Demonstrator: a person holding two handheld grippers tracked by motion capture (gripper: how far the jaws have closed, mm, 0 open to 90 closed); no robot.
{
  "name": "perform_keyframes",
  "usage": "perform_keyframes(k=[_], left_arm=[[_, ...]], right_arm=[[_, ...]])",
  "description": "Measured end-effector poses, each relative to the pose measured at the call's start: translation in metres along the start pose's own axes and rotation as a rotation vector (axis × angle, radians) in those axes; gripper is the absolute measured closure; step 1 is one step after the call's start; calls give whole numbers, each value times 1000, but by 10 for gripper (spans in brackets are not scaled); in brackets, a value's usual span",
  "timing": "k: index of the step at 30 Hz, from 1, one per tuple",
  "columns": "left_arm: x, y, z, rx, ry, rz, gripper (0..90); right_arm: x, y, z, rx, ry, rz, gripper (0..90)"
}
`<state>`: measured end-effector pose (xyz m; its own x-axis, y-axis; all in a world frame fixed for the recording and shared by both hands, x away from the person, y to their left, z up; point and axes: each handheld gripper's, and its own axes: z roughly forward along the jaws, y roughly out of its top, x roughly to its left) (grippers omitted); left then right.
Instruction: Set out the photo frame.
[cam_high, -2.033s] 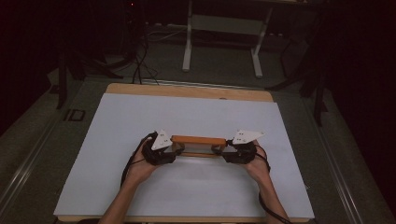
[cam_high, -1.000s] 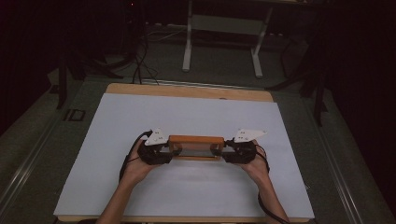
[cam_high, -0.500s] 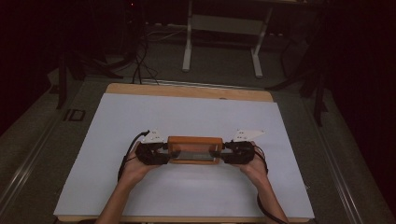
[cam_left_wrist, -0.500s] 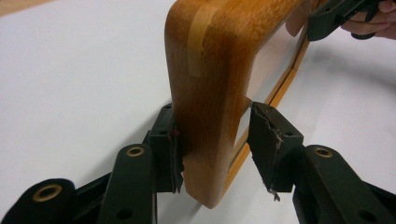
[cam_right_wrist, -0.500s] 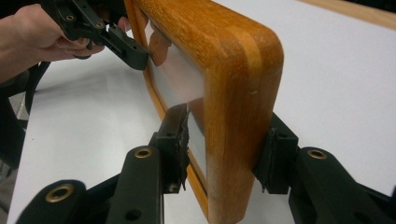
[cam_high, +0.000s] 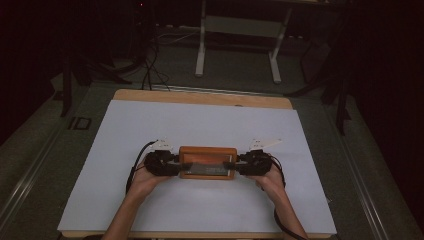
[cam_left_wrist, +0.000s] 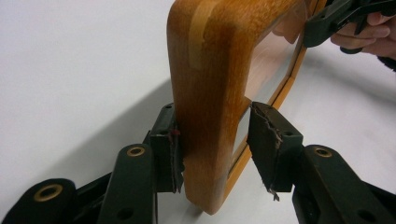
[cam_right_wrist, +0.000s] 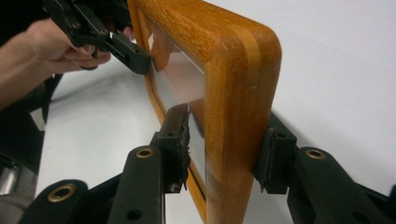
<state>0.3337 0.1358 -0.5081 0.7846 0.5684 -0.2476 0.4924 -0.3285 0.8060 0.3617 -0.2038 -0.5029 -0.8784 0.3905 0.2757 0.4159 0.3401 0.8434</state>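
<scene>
A wooden picture frame (cam_high: 207, 162) with a glass pane is held between both grippers over the white table sheet (cam_high: 200, 120). In the high view it leans back, so its front face shows. My left gripper (cam_high: 181, 165) grips its left end and my right gripper (cam_high: 234, 165) its right end. In the left gripper view the jaws straddle the frame's rounded side rail (cam_left_wrist: 210, 93), with the left pad pressed against the wood. In the right gripper view the jaws clamp the opposite rail (cam_right_wrist: 233, 93), one pad on the glass side, and the other hand's gripper (cam_right_wrist: 102, 37) shows at the far end.
The white sheet covers a wooden table whose far edge (cam_high: 200, 97) is bare. Beyond it, on the dark floor, stand a desk's white legs (cam_high: 202, 45) and loose cables (cam_high: 147, 65). Open sheet lies all around the frame.
The frame was seen edge-on as a thin bar two seconds ago. It has since tipped back to show its face, and both hands have drawn slightly toward the near edge.
</scene>
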Motion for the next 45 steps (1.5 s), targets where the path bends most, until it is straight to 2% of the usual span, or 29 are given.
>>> perform_keyframes(k=[6, 15, 27, 30, 45], left_arm=[[2, -2, 3, 19, -2, -18, 565], [3, -3, 4, 11, 4, -19, 565], [4, -3, 5, 6, 7, -28, 566], [5, -3, 5, 6, 7, -42, 566], [5, -3, 7, 7, 15, -43, 559]], right_arm=[[-3, -2, 3, 12, 5, 18, 601], [-6, -6, 6, 39, 11, 37, 600], [-11, -8, 8, 24, 23, 53, 599], [-13, -8, 9, 20, 26, 57, 598], [-15, -9, 10, 12, 28, 62, 595]])
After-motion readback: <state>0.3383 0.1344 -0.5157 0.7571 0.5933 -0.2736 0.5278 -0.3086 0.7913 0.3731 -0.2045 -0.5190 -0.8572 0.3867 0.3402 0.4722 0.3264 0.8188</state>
